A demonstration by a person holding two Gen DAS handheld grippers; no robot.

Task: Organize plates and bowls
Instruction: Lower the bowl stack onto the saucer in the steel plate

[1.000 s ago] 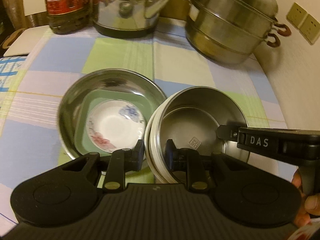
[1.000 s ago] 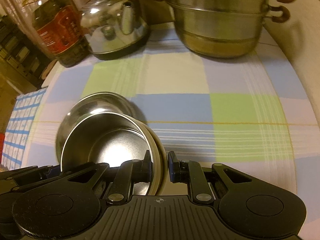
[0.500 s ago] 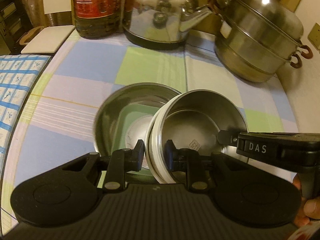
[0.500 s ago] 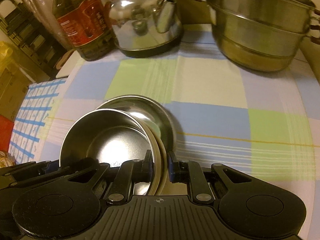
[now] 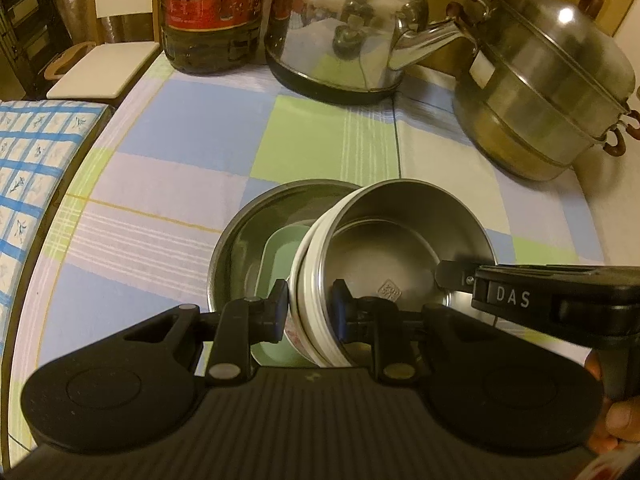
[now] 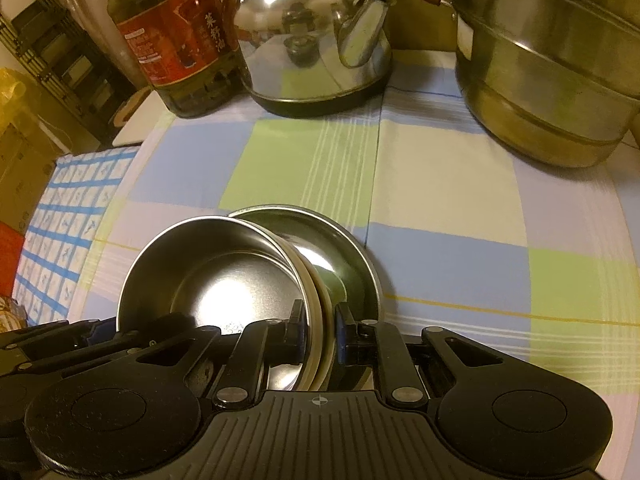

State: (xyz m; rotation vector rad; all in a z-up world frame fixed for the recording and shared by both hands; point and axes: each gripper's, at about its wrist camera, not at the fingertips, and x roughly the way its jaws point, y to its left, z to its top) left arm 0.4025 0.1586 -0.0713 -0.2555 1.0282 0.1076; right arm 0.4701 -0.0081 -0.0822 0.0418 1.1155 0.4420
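Left wrist view: the left gripper has its jaws clenched on the near rim of a steel bowl, while the right gripper grasps the opposite rim. Both hold it tilted above a wider steel basin containing a green dish on the checked surface.

The cloth is checked pale blue, green and cream with thin white stripes. The held bowl is silver with a white outside; the dish is mint green. The bottle has a red label.
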